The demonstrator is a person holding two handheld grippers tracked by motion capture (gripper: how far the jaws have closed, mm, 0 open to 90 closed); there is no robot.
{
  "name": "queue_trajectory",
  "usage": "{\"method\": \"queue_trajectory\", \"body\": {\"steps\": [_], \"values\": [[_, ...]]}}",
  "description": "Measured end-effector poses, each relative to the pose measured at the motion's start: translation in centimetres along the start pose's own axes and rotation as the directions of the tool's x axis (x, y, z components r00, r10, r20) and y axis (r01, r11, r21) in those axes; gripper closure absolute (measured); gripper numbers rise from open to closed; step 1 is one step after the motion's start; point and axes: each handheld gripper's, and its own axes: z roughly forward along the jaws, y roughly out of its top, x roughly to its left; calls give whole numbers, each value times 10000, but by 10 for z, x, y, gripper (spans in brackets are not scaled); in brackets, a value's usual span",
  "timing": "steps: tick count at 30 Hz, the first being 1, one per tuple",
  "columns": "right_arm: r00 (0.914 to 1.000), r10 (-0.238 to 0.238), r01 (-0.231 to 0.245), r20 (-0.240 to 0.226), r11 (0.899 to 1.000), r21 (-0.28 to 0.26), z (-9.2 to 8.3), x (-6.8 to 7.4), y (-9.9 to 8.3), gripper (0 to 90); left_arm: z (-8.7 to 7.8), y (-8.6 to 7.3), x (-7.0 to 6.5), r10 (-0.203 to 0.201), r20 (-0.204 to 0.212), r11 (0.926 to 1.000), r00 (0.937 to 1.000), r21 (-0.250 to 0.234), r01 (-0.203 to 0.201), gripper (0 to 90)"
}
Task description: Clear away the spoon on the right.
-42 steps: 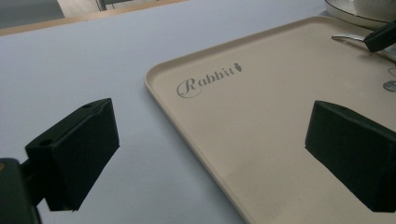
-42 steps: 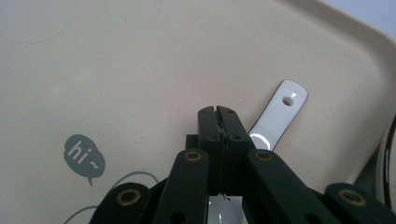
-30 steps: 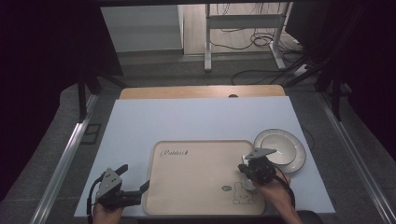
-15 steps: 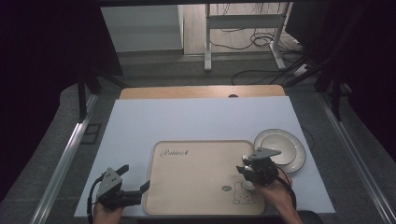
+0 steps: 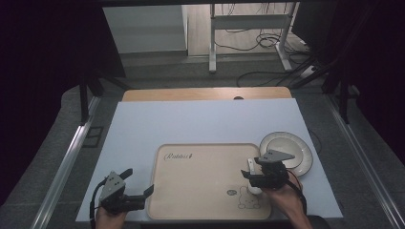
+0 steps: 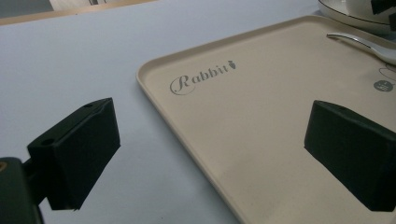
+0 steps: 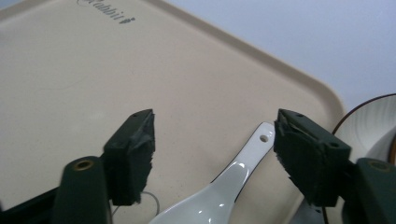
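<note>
the white spoon (image 7: 224, 182) lies on the beige tray (image 7: 187, 84), at lower centre between the spread jaws of the right gripper (image 7: 215, 154). left gripper (image 6: 210, 154) jaws are apart too.

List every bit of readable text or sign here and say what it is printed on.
"Rabbit", in script with a small carrot after it: on the beige tray.
Line drawing of a rabbit, no words: the tray's near right corner, high view.
Small dark round mark beside it: too small to read.

The beige tray (image 6: 261, 121) bears the word "Rabbit" in script near one corner, its final letter drawn like a small carrot; no other text reads clearly
</note>
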Motion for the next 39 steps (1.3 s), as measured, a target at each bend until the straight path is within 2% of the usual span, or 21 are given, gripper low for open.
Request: {"method": "queue_trajectory", "body": {"steps": [5,14,18,33,39], "values": [[10000,46,-47,-16,9991,-412,-6,-1,1,202,-1,1,1,-119,-41,9999,9999,-9,119,34],[9999,-172,172,11,9978,-645,-14,1,1,126,-2,1,1,-238,16,9997,9997,-1,238,35],[9997,-243,238,-42,9956,-905,-19,3,1,93,-2,1,1,-224,7,9997,9997,35,224,35],[9992,-404,398,-18,9901,-1343,-33,2,-1,58,-3,2,0,-154,-53,9998,9999,81,154,36],[9991,-399,413,124,9875,-1518,-42,2,-4,35,-3,1,1,-98,-120,9999,9999,38,98,36]]}}
